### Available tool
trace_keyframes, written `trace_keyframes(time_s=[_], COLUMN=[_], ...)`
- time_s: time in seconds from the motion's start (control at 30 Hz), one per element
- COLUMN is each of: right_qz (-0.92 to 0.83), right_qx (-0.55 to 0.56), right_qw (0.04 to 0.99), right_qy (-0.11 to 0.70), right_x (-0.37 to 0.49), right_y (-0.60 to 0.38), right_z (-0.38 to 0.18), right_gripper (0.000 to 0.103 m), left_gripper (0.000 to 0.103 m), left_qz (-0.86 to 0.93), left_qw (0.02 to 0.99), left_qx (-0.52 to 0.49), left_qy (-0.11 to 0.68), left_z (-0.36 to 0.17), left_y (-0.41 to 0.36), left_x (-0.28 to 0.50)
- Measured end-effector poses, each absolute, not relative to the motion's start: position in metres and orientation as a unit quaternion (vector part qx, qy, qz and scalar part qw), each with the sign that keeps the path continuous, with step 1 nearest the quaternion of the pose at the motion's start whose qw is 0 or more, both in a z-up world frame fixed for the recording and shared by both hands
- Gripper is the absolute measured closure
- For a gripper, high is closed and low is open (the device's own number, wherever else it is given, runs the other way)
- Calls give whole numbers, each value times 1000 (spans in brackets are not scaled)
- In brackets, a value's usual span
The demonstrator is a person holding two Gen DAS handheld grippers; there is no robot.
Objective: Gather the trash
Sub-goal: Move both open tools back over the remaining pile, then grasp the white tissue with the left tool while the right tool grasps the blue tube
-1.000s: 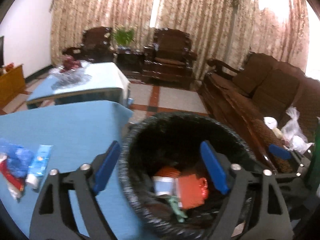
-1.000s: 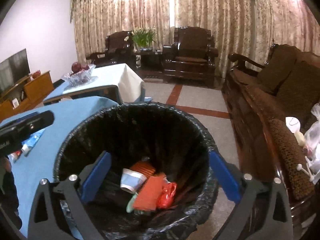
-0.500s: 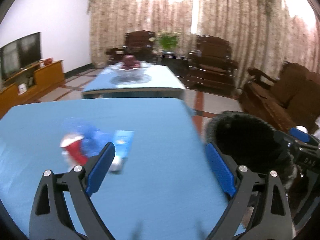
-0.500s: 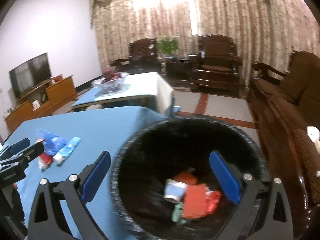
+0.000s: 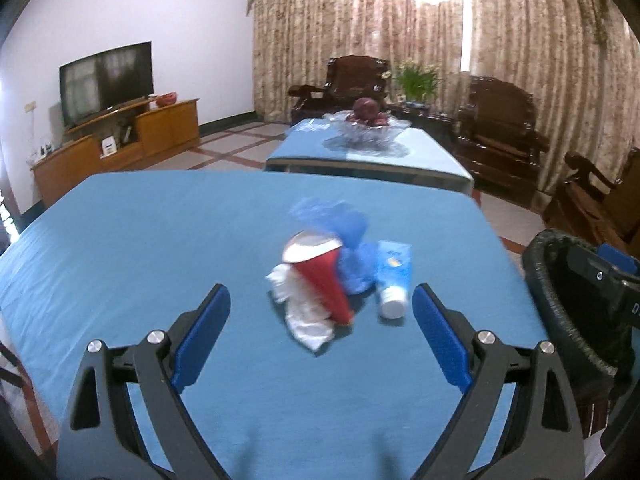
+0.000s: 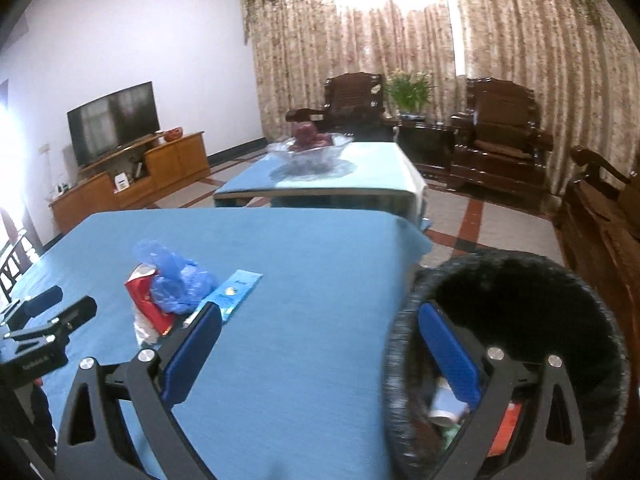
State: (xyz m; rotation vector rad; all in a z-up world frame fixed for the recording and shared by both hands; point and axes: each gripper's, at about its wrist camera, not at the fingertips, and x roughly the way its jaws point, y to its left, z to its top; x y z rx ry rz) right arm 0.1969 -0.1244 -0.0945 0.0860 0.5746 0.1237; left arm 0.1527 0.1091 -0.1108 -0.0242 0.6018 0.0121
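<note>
From the left wrist view, your left gripper (image 5: 321, 322) has its jaws spread wide with nothing between them, aimed at the small heap of trash near the right end of the blue table (image 5: 160, 240). The red cone cup (image 5: 320, 272) lies on its side over a crumpled white wrapper (image 5: 306, 318), with a blue plastic bag (image 5: 344, 236) behind it and a blue tube (image 5: 394, 276) just beside. All of it looks light and soft; the cup will likely crush, so pinch it across its mid-body. The tube is stiffer but may be slick, so take it across its flat body.

From the right wrist view, your right gripper (image 6: 318, 350) is likewise spread apart and empty, hanging between that heap and the black-lined bin (image 6: 520, 280), which stands just off the table's right edge and already holds some rubbish.
</note>
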Motion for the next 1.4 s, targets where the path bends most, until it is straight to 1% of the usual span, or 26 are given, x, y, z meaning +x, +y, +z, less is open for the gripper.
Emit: trace_keyframes(time_s=[0.3,0.43,0.53,0.73,0.77,0.9,1.0,1.13,1.23,1.4], right_qz=[82,90,94,98,99,101,90,62,72,93], right_qx=[24,21,20,-7,-9,1,-12,-26,-6,-3], right_qw=[944,937,933,918,915,901,902,906,905,901], right_qy=[317,336,347,383,391,421,421,419,419,423], right_x=[232,247,258,275,278,284,281,276,277,289], right_y=[-62,-36,-21,4,5,2,-7,-23,-32,-22], right_z=[-132,-148,-155,-174,-177,-186,-185,-182,-181,-184], right_gripper=[7,10,11,15,15,25,30,30,30,30], left_gripper=[13,13,13,13,13,13,13,13,13,13], left_qz=[39,43,44,43,43,41,38,31,28,27], left_qw=[944,940,937,935,934,932,932,932,932,932], left_qx=[-20,-20,-23,-25,-26,-33,-32,-33,-33,-32], left_qy=[327,337,345,352,354,358,360,361,361,361], left_z=[-140,-151,-159,-169,-171,-177,-178,-179,-179,-178], left_y=[146,157,167,176,178,182,181,176,174,168], left_x=[165,174,182,190,192,194,195,197,198,199])
